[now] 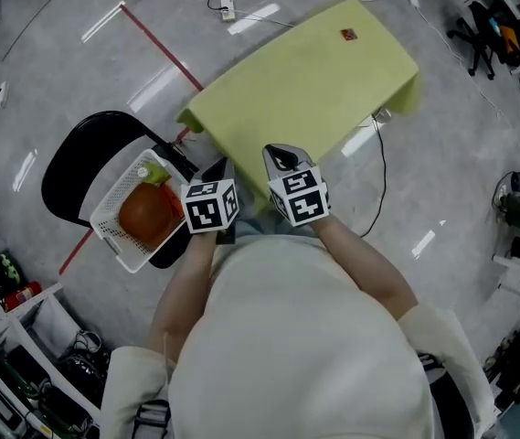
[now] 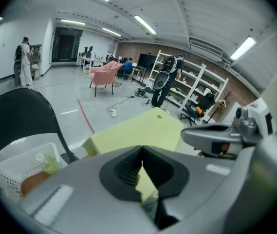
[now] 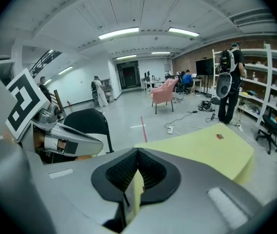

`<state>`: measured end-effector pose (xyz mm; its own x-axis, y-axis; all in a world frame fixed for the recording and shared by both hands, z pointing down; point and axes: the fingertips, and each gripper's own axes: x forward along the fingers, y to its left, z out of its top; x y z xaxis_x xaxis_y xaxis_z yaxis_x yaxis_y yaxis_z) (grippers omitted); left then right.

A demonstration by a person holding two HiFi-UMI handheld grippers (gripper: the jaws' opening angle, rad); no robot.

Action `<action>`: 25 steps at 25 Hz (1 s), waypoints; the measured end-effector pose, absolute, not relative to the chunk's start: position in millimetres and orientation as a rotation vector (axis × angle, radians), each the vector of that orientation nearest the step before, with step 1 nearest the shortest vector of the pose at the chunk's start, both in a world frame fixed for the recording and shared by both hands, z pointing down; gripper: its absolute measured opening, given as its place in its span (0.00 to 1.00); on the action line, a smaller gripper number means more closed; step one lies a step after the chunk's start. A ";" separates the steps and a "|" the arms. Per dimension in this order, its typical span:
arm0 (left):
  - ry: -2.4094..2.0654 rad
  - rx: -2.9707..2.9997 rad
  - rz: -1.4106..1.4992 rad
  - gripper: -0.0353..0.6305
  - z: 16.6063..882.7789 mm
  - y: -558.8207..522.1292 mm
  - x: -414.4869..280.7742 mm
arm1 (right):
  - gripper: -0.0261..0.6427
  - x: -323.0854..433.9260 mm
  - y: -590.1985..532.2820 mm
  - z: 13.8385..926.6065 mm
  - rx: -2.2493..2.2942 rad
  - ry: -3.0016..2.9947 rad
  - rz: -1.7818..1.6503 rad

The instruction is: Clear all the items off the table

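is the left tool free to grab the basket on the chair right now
Probably not yet: the left tool is shut on the cloth edge. The basket sits close beside it with nothing between, so the way looks free once it lets go.

We see the worktop hidden under a yellow-green cloth (image 1: 305, 85), a small red thing (image 1: 348, 34) lying on it near the far end, and a black chair (image 1: 77, 163) bearing a white basket (image 1: 104, 216) alongside.

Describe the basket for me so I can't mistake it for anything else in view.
Find the big yellow cloth in the middle of the head view; just left of it stands a black chair. The basket sits on that seat: white perforated plastic against the black, with something round and orange inside.
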<state>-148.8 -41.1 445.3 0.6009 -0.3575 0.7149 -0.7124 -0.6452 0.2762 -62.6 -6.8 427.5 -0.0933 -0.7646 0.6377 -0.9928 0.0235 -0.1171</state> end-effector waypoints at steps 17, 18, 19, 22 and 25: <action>-0.579 2.414 0.929 0.07 451.7 34.8 62.1 | 0.04 135.5 86.9 430.7 2.051 -1.742 0.844; -0.570 2.419 0.928 0.07 451.3 40.1 72.5 | 0.04 145.8 93.8 430.5 2.064 -1.735 0.845; -0.559 2.425 0.927 0.07 451.9 45.2 82.8 | 0.04 156.2 101.1 430.9 2.079 -1.725 0.845; -0.514 2.442 0.931 0.07 455.4 60.2 116.1 | 0.04 189.0 123.5 432.8 2.133 -1.684 0.850; -0.457 2.457 0.949 0.07 458.7 78.6 149.3 | 0.04 220.2 148.4 434.6 2.183 -1.635 0.868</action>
<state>149.3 78.6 458.7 0.7063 -0.1371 0.6945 -0.4577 -0.8368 0.3003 220.2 148.4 434.6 0.1797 -0.7708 0.6112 -0.9383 -0.3210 -0.1290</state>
